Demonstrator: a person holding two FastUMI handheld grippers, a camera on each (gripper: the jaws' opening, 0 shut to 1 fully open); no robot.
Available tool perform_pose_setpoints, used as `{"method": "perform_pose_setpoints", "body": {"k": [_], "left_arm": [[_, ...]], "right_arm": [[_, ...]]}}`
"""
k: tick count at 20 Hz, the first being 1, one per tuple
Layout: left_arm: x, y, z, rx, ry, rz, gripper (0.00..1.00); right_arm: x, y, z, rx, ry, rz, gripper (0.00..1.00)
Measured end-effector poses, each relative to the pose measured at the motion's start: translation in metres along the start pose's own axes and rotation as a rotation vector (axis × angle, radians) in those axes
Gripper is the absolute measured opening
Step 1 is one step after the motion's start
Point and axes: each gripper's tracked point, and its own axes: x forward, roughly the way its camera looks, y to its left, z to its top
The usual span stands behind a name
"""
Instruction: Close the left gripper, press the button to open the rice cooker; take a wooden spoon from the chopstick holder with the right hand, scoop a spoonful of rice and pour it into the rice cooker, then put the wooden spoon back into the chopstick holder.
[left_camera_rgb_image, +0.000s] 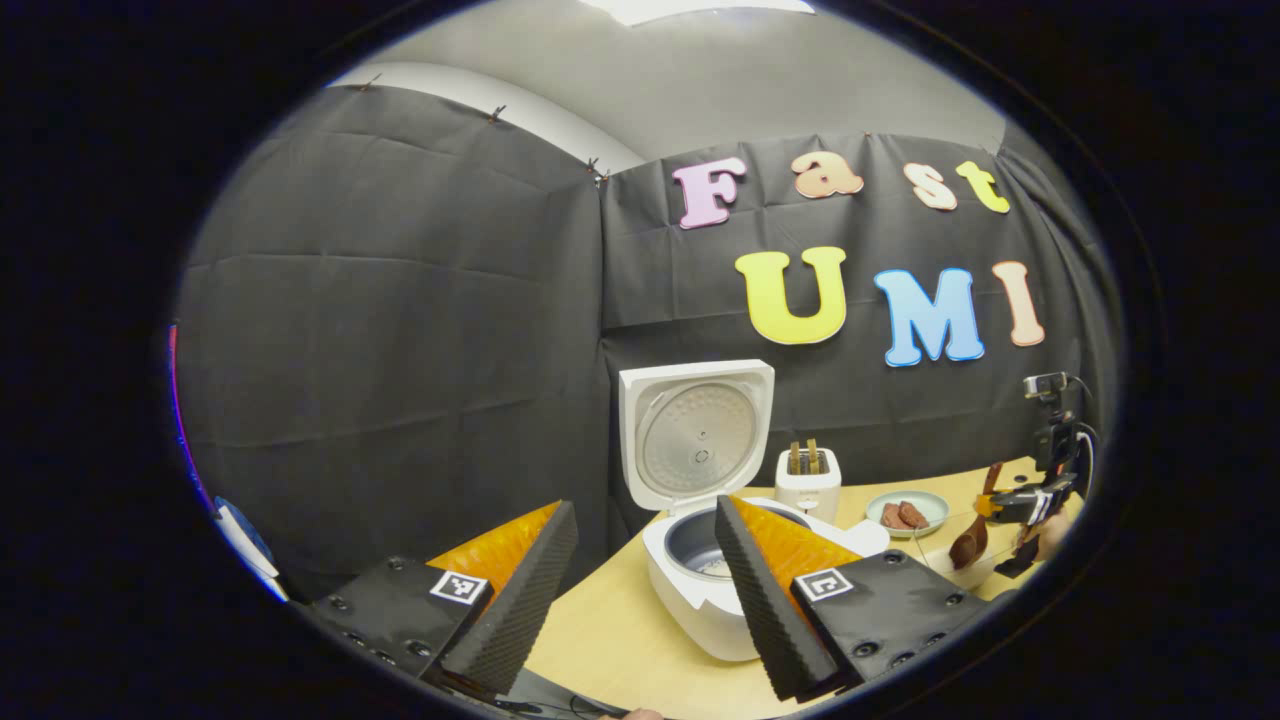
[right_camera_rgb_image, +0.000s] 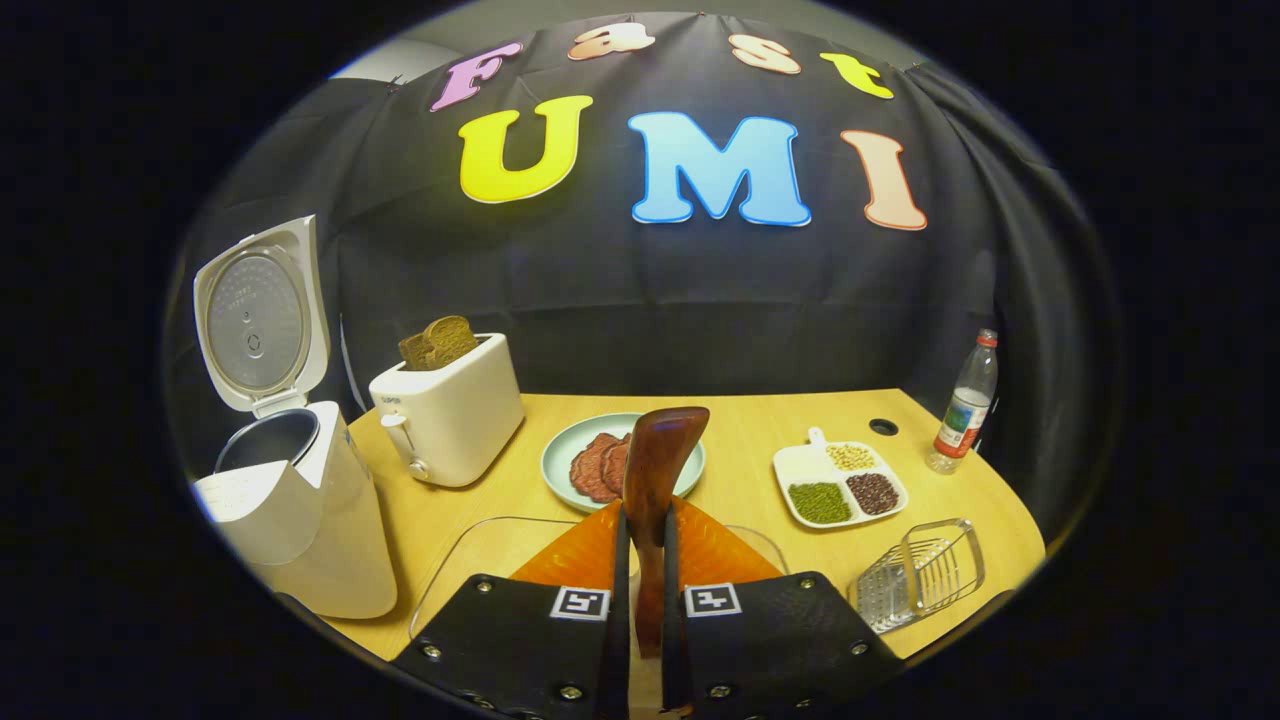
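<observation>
- Your right tool (right_camera_rgb_image: 640, 590) is clamped on the wooden spoon (right_camera_rgb_image: 655, 470), which stands straight ahead between its fingers.
- It looks stiff, light, slick; keep hold of the handle.
- Your left tool (left_camera_rgb_image: 640, 590) gapes, with the rice cooker (left_camera_rgb_image: 700, 560) lid-up just beyond.

This is a staged kitchen corner inside a recording booth, not a real home. Black cloth (right_camera_rgb_image: 700, 300) pinned up as walls closes in a light wooden counter (right_camera_rgb_image: 740, 440). On the counter stand kitchen things: an open white rice cooker (right_camera_rgb_image: 300, 500) at the left, a white toaster (right_camera_rgb_image: 450, 415) holding bread slices, a plate (right_camera_rgb_image: 560, 455) of sliced meat, a divided dish (right_camera_rgb_image: 840, 485) of beans and grains, a water bottle (right_camera_rgb_image: 965, 400) at the far right. A small camera on a stand (left_camera_rgb_image: 1050, 420) by the counter's edge marks it as a lab set-up.
</observation>
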Motion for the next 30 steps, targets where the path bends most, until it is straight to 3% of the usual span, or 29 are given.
{"method": "perform_pose_setpoints", "body": {"k": [5, 16, 20, 30], "left_arm": [[0.004, 0.005, 0.000, -0.009, -0.003, 0.002, 0.96], [0.008, -0.009, 0.009, -0.009, -0.028, -0.038, 0.96], [0.007, -0.023, 0.016, 0.003, -0.042, -0.073, 0.96], [0.008, -0.028, 0.019, -0.002, -0.058, -0.093, 0.96]], "right_arm": [[-0.001, 0.030, -0.010, 0.140, 0.056, 0.074, 0.13], [-0.014, -0.009, -0.034, 0.818, 0.188, 0.135, 0.13], [-0.027, -0.022, -0.033, 0.921, 0.177, 0.148, 0.13], [-0.049, -0.003, 0.046, 1.061, 0.059, 0.335, 0.13]]}}
